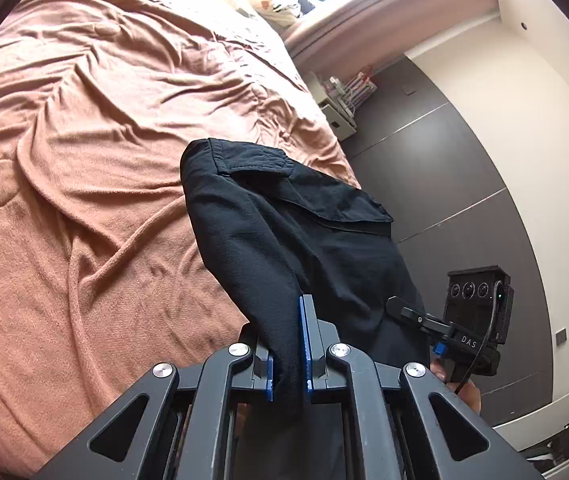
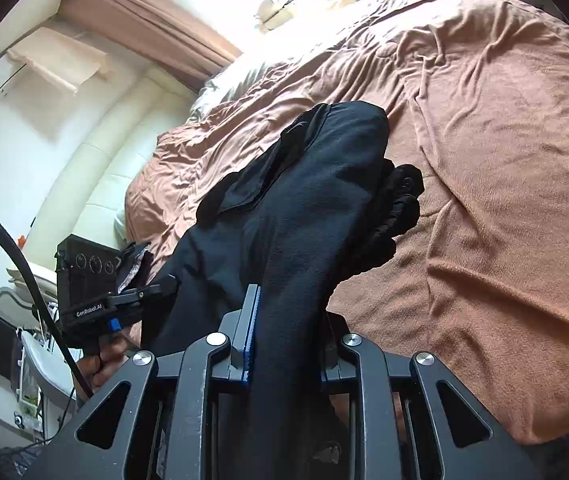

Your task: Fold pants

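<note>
Wide bed [image 1: 84,140] — rumpled terracotta blanket [image 2: 504,160] spread over it, black pants' [image 2: 400,200] bunched end resting on top

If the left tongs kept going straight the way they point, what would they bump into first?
The black pants they already pinch; the left tongs are shut on that cloth, which bunches ahead of them. Beyond it probably comes the pink blanket on the bed, though depth is hard to judge.

Pants [image 1: 284,232] lower part hidden behind jaws.
</note>
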